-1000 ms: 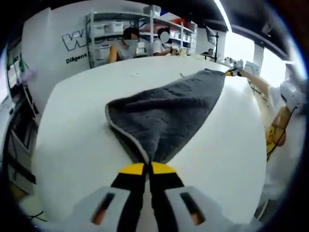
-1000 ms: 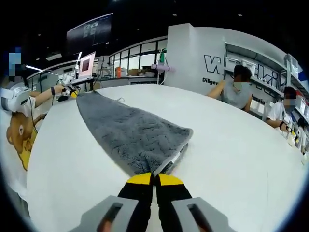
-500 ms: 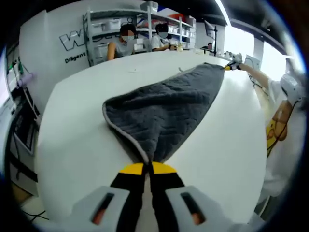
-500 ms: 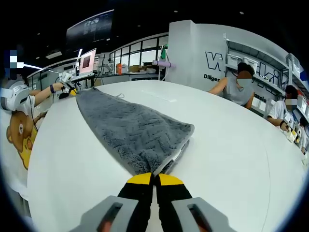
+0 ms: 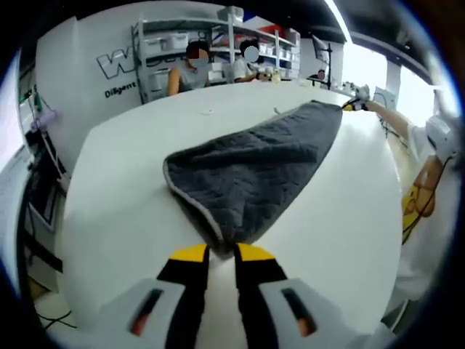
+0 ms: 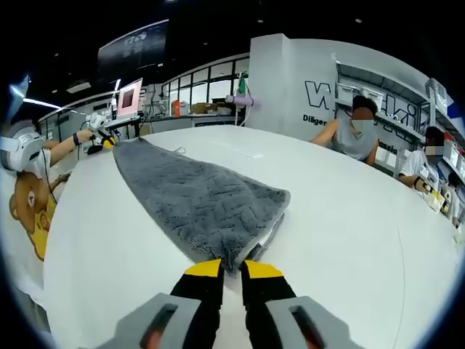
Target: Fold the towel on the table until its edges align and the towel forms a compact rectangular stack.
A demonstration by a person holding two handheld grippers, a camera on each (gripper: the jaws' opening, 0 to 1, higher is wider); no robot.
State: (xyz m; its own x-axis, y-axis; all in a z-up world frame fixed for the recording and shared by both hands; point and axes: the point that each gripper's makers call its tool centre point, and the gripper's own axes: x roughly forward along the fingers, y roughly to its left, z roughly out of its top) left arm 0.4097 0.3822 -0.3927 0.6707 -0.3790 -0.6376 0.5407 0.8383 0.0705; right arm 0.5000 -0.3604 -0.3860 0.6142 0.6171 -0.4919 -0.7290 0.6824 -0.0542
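2 grippers, 1 towel [image 5: 254, 171], and it's lying flat on the white table [image 5: 123, 189], already doubled over by the look of it: in the right gripper view you can see a second layer peeking out under the near edge.

The left gripper [image 5: 220, 253] has its jaws parted a little, with the towel's near corner sitting right at the gap. The tips look to be beside the cloth, not pinching it. It's the same deal with the right gripper [image 6: 231, 269]: there's a small gap between the yellow tips, and the other corner of the towel [image 6: 200, 200] is resting in front of them on the table [image 6: 349, 218].

My read is that each gripper sits at a corner of the same short edge so the fold lands square, and the jaws are cracked open because the cloth is down. It's still long and narrow, so I'd guess another fold is needed before it counts as a compact stack.
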